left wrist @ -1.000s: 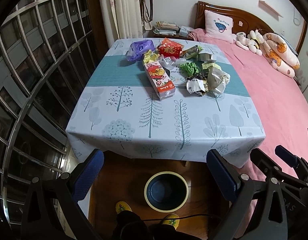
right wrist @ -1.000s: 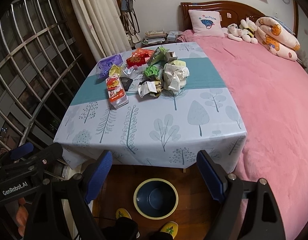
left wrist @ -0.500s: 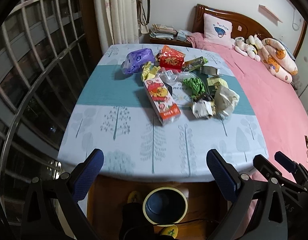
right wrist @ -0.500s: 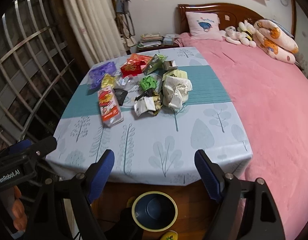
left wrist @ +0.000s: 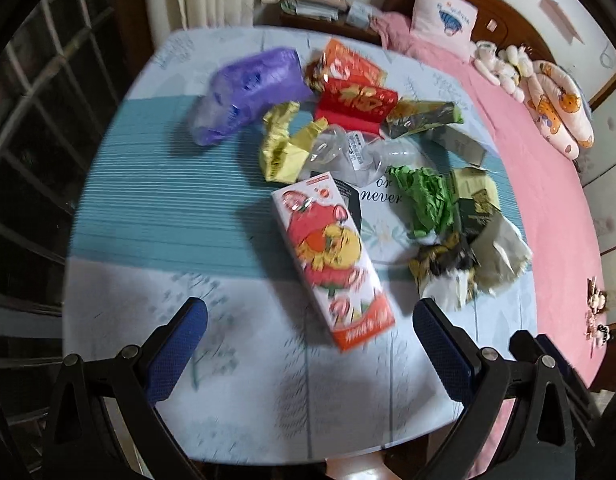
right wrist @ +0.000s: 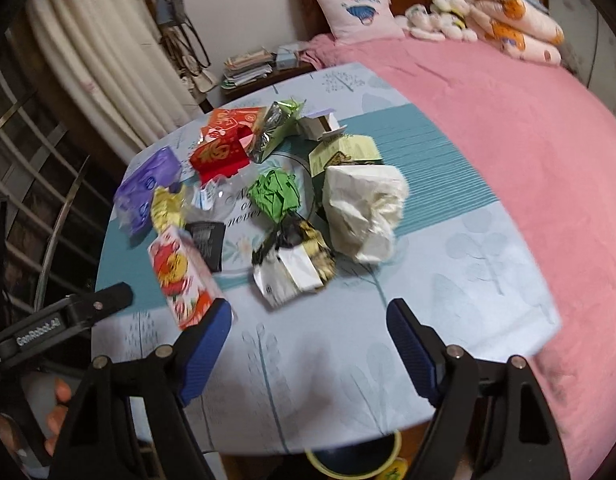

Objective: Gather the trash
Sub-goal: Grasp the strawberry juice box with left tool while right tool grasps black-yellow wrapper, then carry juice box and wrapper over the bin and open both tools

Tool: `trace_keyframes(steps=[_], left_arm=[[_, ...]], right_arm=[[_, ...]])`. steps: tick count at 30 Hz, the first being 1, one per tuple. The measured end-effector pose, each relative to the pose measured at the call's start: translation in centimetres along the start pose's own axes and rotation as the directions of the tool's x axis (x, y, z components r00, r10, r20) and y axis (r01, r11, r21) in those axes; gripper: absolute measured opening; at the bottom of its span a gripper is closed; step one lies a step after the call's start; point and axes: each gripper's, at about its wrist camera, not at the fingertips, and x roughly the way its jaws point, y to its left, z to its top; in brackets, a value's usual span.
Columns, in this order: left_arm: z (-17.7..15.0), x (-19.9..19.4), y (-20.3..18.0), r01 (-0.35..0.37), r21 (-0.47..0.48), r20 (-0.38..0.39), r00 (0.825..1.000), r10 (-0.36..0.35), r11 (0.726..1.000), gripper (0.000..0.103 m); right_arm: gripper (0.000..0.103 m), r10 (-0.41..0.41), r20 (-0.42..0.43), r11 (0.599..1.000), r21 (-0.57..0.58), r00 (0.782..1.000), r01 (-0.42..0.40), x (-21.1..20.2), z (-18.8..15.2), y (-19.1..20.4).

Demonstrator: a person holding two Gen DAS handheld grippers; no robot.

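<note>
Both claws have swung in over the surface (left wrist: 156,208); our left claw (left wrist: 310,346) gapes over the carton (left wrist: 332,256), our right claw (right wrist: 308,334), empty, narrows toward the crumpled wrapper (right wrist: 294,266).

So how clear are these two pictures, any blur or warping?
Left wrist view: motion blur smears the carton and tablecloth print; the fisheye bows the table edge. Right wrist view: softer blur, worst on that carton; the pink bed curves, and dark vignetting fills the corners.
</note>
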Motion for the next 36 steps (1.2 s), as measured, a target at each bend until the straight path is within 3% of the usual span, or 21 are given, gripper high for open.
trace_keyframes(steps=[7,12,18,19,21,28,36], left_arm=[[3.1,6.4,-0.2,-0.019,-0.059,-0.137,0.991,0.011,0.998,0.102],[3.5,9.0,-0.9,-0.031,-0.039,-0.178,0.984,0.024,0.999,0.100],[3.4,11.3,-1.0,0.026,-0.032,-0.246,0.969,-0.033,0.999,0.070],[3.3,11.4,-1.0,0.033,-0.031,-0.247,0.968,-0.040,0.999,0.065],[3.0,11.6,-1.2,0.037,-0.014,-0.244,0.969,-0.039,0.999,0.061],[1.4,8.3,-1.9,0.032,0.052,-0.165,0.986,-0.023,0.998,0.060],[-2.4,2.4,-3.2,0.019,0.126,-0.047,0.999,-0.013,0.992,0.060]], right_arm=[[0.080,0.012,-0.097,0.989,0.145,0.995,0.002,6.2,1.6,-0.6],[0.080,0.030,-0.120,0.975,0.223,0.992,-0.003,8.3,1.9,-1.2],[0.080,0.048,-0.113,0.970,0.241,0.992,-0.019,9.6,2.2,-1.0],[0.075,0.053,-0.110,0.970,0.243,0.993,-0.025,9.6,2.2,-1.0],[0.066,0.098,-0.106,0.963,0.260,0.990,-0.067,9.8,2.1,-1.0],[0.062,0.116,-0.107,0.976,0.199,0.987,-0.093,8.9,1.9,-0.2],[0.062,0.212,-0.120,0.976,0.081,0.970,-0.203,3.2,-0.8,-0.2]])
